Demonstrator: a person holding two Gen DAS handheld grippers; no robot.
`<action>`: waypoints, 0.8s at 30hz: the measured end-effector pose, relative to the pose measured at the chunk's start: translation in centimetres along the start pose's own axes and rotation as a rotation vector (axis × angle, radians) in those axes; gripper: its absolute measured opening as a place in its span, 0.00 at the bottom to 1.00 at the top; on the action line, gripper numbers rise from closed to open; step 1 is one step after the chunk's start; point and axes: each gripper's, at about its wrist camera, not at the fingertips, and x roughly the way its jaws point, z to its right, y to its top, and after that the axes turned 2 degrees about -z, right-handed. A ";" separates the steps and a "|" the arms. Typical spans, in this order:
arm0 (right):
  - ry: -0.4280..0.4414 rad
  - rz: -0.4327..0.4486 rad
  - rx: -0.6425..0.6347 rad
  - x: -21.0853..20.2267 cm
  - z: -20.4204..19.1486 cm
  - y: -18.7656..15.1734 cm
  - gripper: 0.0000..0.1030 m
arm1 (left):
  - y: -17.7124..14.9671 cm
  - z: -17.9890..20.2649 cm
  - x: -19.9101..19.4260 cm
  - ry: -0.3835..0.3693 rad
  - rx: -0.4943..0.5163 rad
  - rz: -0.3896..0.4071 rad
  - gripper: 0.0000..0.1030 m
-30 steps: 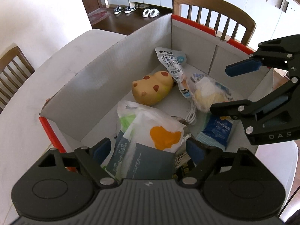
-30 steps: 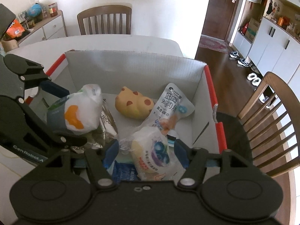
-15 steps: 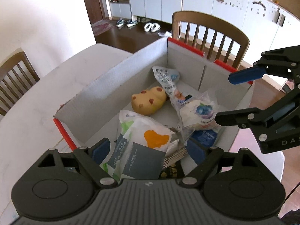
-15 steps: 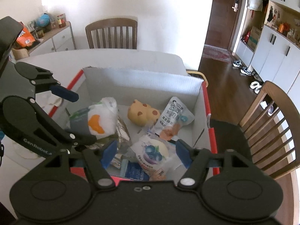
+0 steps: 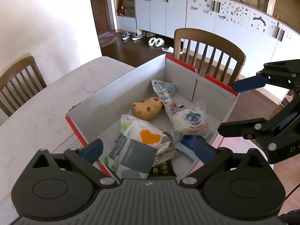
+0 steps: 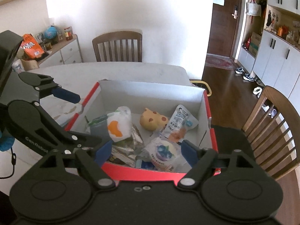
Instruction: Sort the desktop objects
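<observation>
A red-edged cardboard box stands on the white table and holds several items: a yellow spotted toy, a white snack pouch, a blueberry bun packet, a tissue pack with an orange mark and a blue packet. My left gripper is open and empty above the box's near edge. My right gripper is open and empty above the box's other side; it also shows in the left wrist view.
The white table stretches beyond the box. Wooden chairs stand around it, one close to the box's right. A sideboard with clutter is at the wall.
Both grippers have risen and pulled back from inside the box; the box now looks smaller and farther below. Both stay open and empty. The blueberry bun packet lies where the right gripper was.
</observation>
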 end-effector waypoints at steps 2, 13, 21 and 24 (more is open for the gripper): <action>0.005 0.015 -0.001 -0.6 -0.3 -0.2 0.85 | -0.2 0.1 -0.6 -0.008 -0.012 0.008 1.00; 0.016 0.089 0.013 -3.2 -0.9 -1.2 0.99 | -1.4 -0.3 -3.1 0.010 -0.087 0.055 1.00; 0.001 0.076 0.051 -3.2 -0.8 -2.5 0.99 | -2.8 -0.2 -4.7 0.060 -0.127 0.089 1.00; -0.011 0.076 0.058 -3.3 -0.9 -2.9 1.00 | -3.4 -0.1 -5.2 0.093 -0.145 0.098 1.00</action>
